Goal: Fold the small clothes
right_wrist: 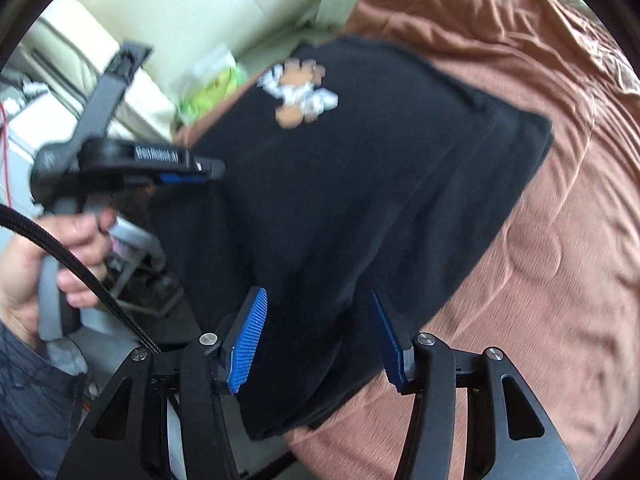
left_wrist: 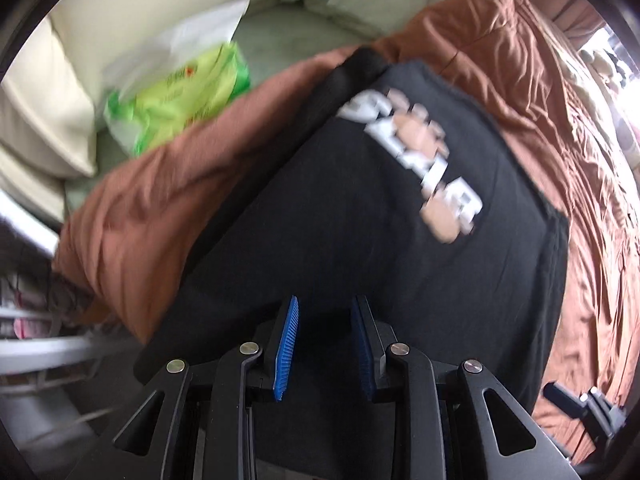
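A black T-shirt (left_wrist: pixel 380 216) with a white and tan print lies partly folded on a rust-brown quilt (left_wrist: pixel 560 160). It also shows in the right wrist view (right_wrist: pixel 340 184). My left gripper (left_wrist: pixel 326 304) hovers over the shirt's near edge with blue pads apart by a narrow gap, nothing clearly between them. In the right wrist view the left gripper (right_wrist: pixel 212 172) sits at the shirt's left edge, held by a hand. My right gripper (right_wrist: pixel 318 300) is open, its pads wide apart over the shirt's near corner.
A green and white plastic packet (left_wrist: pixel 180 96) lies by cream cushions (left_wrist: pixel 48 120) beyond the quilt. The quilt (right_wrist: pixel 540 260) spreads to the right. A metal rack (left_wrist: pixel 40 344) and floor clutter show off the bed's left edge.
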A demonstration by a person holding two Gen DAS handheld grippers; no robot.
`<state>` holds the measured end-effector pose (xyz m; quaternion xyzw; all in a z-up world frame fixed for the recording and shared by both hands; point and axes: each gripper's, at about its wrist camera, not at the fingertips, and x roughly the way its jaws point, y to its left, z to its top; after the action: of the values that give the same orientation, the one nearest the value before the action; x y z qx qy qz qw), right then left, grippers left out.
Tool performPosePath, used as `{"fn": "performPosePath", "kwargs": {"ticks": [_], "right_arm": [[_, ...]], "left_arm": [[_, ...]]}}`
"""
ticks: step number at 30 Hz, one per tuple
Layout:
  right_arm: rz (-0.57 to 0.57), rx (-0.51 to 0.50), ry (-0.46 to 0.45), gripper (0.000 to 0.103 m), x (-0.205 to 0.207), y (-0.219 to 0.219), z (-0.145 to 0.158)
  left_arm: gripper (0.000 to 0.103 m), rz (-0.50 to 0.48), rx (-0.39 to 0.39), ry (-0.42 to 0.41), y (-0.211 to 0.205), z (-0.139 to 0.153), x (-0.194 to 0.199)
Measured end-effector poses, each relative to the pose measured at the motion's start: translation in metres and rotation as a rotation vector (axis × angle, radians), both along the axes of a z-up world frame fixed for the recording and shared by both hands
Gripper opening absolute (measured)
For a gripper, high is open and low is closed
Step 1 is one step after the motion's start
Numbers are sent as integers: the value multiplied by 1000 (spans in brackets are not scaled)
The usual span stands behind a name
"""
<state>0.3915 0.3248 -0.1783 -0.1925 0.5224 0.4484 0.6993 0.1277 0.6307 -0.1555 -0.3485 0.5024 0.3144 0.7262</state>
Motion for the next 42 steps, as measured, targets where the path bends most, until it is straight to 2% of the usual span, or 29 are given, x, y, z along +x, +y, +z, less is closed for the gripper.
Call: {"fn": "performPosePath", "kwargs": {"ticks": [1,6,9,15,21,23,27,29,30,31,33,34,38,42], "right_arm": [[2,-20,0,45,-2,-1,-5],[-1,-120,-18,44,-18,-11,-23],[-1,-134,14,40,-22,-21,-26],[-24,-40,-13,40,-17,-47,19],[-41,49,-118,40,-19,-87,71],[-53,66,-138,40,-20,-98,80],[-74,84,-217,41,-23,-133,103],[-78,88,-271,45,-28,-152,114],[-89,94,-295,52,-30,-161,121],[-104,101,-315,64,-37,-175,129],[-132,121,-351,77,-42,-195,143],[-147,128,-368,80,-45,-205,150],[-193,167,-426,83,-66,-241,173],[-185,204,-473,102,-99,-278,193]], "left_arm": [[29,4,-16,3,-2,-3,-3],[29,32,-36,35,-13,-2,-9],[29,38,-46,58,-24,1,-12],[29,1,-71,24,-59,24,-19],[29,-54,-21,-64,-102,73,-20],[30,-65,-7,-80,-113,85,-24],[50,-84,41,-136,-134,115,-28],[56,-87,75,-159,-146,130,-30],[60,-93,87,-169,-152,137,-32],[65,-101,105,-179,-160,146,-33],[74,-107,125,-191,-172,159,-36],[80,-114,143,-209,-180,167,-38],[93,-152,208,-257,-207,193,-41],[102,-196,278,-311,-239,218,-48]]}}
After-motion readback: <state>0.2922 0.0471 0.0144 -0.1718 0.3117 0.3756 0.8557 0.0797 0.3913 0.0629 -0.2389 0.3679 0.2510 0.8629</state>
